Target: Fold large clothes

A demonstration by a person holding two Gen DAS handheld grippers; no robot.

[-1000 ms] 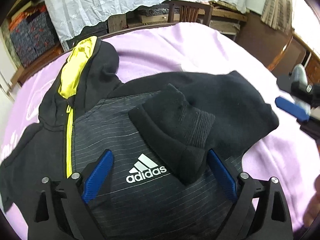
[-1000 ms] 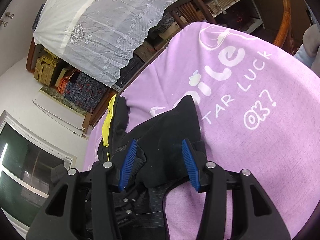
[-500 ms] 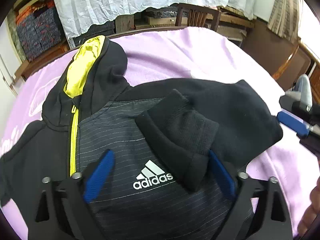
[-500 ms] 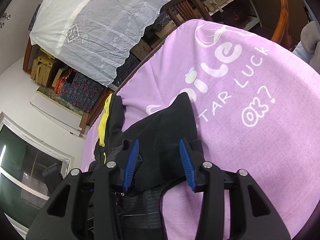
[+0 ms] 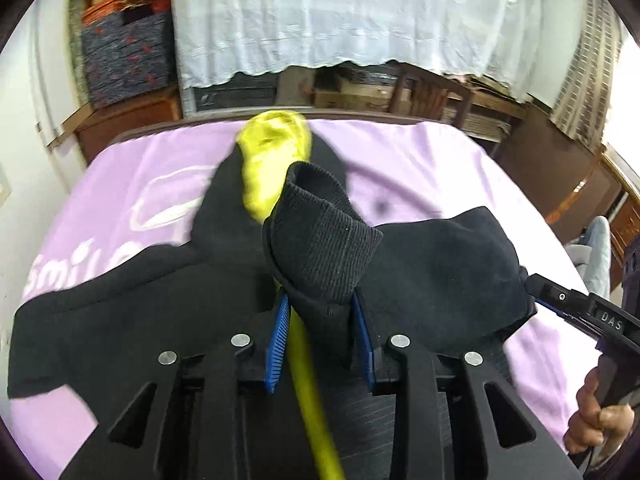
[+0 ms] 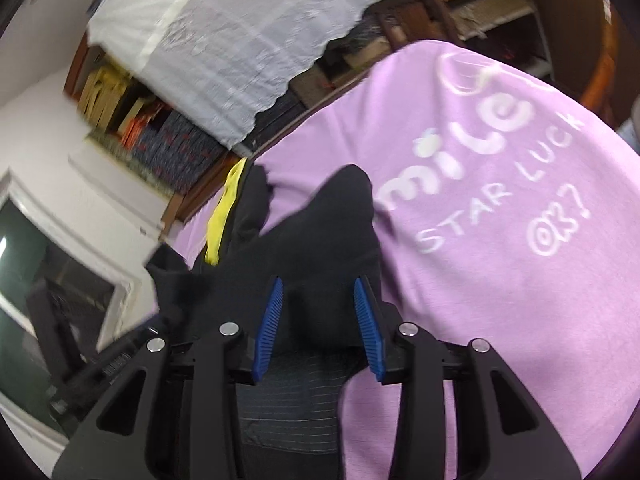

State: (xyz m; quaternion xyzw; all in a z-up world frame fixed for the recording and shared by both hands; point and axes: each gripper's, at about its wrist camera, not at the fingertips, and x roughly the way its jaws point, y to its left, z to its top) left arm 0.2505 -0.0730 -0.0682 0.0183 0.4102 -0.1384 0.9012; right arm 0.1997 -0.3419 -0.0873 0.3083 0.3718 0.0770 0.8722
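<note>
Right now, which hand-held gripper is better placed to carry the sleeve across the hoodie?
Left. The left hand-held gripper clamps the ribbed sleeve cuff; the right hand-held gripper only brackets the sleeve's fold.

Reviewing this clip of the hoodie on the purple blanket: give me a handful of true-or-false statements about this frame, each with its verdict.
1. The left gripper is closed on the ribbed cuff of a sleeve. True.
2. The hoodie has a red hood lining. False: the hood lining is yellow.
3. The hoodie lies on a purple blanket printed with white lettering. True.
4. The right gripper hangs over bare blanket, away from the garment. False: black fabric of the hoodie sits between its blue fingers.
5. The ribbed cuff lies flat on the chest of the hoodie. False: it stands raised between the left gripper's fingers.
</note>
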